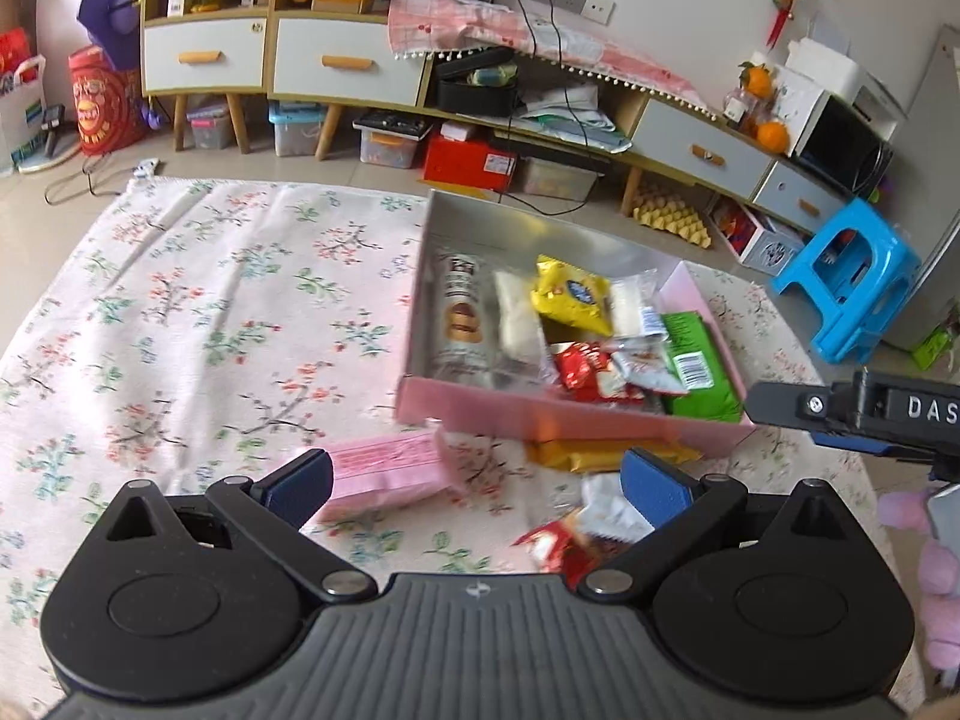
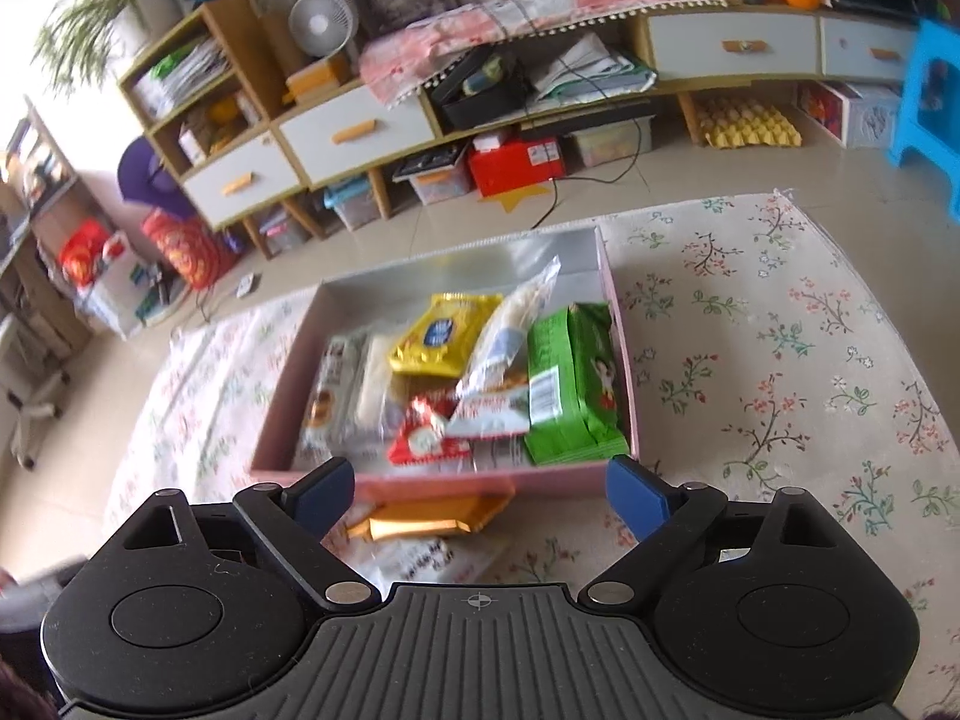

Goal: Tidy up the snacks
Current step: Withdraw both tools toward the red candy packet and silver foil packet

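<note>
A pink box [image 1: 564, 417] [image 2: 627, 360] with a silver inside stands on the flowered cloth and holds several snacks: a yellow bag [image 1: 573, 294] [image 2: 441, 333], a green pack [image 1: 699, 369] [image 2: 570, 387], a red packet [image 1: 579, 369] [image 2: 423, 432] and a long biscuit tube [image 1: 459, 318]. Before the box lie a pink pack [image 1: 384, 471], an orange-yellow pack [image 1: 600, 453] [image 2: 432, 519] and a red-and-white packet [image 1: 576, 531]. My left gripper [image 1: 477, 486] is open above these loose snacks. My right gripper [image 2: 477, 495] is open at the box's near wall, nothing between its pads; it shows at the left wrist view's right edge [image 1: 852, 414].
The flowered cloth [image 1: 180, 324] [image 2: 780, 360] covers the surface. Beyond it are low cabinets with drawers [image 1: 348, 69], storage tubs on the floor and a blue stool [image 1: 852, 282]. A pink plush toy [image 1: 936, 570] lies at the right edge.
</note>
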The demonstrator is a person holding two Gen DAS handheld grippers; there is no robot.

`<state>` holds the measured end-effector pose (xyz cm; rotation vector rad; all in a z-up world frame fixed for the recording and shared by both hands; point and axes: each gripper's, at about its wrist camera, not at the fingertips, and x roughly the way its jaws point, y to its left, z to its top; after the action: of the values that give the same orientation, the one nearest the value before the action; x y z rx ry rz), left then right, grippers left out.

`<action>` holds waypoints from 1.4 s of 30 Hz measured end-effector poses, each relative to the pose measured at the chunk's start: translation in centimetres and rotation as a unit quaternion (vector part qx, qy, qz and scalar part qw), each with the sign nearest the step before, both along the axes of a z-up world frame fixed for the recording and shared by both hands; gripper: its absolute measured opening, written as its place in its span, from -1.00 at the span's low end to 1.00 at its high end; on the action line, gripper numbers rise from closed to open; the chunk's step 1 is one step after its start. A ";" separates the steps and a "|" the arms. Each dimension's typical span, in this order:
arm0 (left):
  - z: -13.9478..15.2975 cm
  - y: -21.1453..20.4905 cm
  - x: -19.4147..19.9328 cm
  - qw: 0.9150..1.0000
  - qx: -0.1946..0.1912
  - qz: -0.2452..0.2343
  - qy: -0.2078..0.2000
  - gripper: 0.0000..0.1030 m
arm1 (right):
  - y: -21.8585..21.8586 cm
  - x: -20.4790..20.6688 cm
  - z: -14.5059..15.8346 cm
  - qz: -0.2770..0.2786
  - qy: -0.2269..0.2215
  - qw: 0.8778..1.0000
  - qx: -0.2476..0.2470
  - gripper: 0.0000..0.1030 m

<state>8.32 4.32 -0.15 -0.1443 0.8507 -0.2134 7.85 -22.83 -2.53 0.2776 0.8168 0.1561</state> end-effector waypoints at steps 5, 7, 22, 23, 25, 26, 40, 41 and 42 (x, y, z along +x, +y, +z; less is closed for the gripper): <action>-0.4 1.2 -0.8 1.000 0.025 0.001 -0.019 0.99 | 0.3 -1.0 -0.6 0.022 -0.005 0.999 -0.034 0.81; -0.7 1.7 -1.0 0.999 0.040 -0.002 -0.023 0.99 | 0.2 -1.3 -1.0 0.027 -0.006 0.998 -0.056 0.82; -3.1 1.9 -3.5 0.992 0.082 -0.086 -0.032 0.99 | -3.5 -2.7 -5.2 0.067 0.035 0.987 -0.143 0.82; -3.3 1.6 -3.8 0.991 0.081 -0.100 -0.030 0.99 | -3.5 -2.9 -5.6 0.079 0.042 0.985 -0.148 0.82; -3.7 0.7 -4.3 0.987 0.090 -0.130 -0.027 0.99 | -3.5 -3.2 -6.5 0.106 0.053 0.981 -0.156 0.82; -3.9 0.3 -4.5 0.985 0.093 -0.145 -0.026 0.99 | -3.4 -3.4 -6.9 0.120 0.055 0.978 -0.161 0.82; -7.1 -3.5 -6.0 0.965 0.136 -0.222 -0.006 1.00 | -3.2 -6.0 -9.8 0.241 0.015 0.953 -0.183 1.00; -7.2 -3.5 -6.1 0.966 0.135 -0.222 -0.011 1.00 | -3.5 -6.0 -10.0 0.242 0.012 0.955 -0.170 1.00; -7.2 -3.6 -6.0 0.965 0.134 -0.223 -0.014 1.00 | -4.0 -5.9 -10.1 0.241 0.011 0.958 -0.157 1.00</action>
<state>2.27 0.77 -7.31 0.3082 0.8675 -0.5171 1.96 -26.80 -12.66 -0.2266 0.9064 0.4745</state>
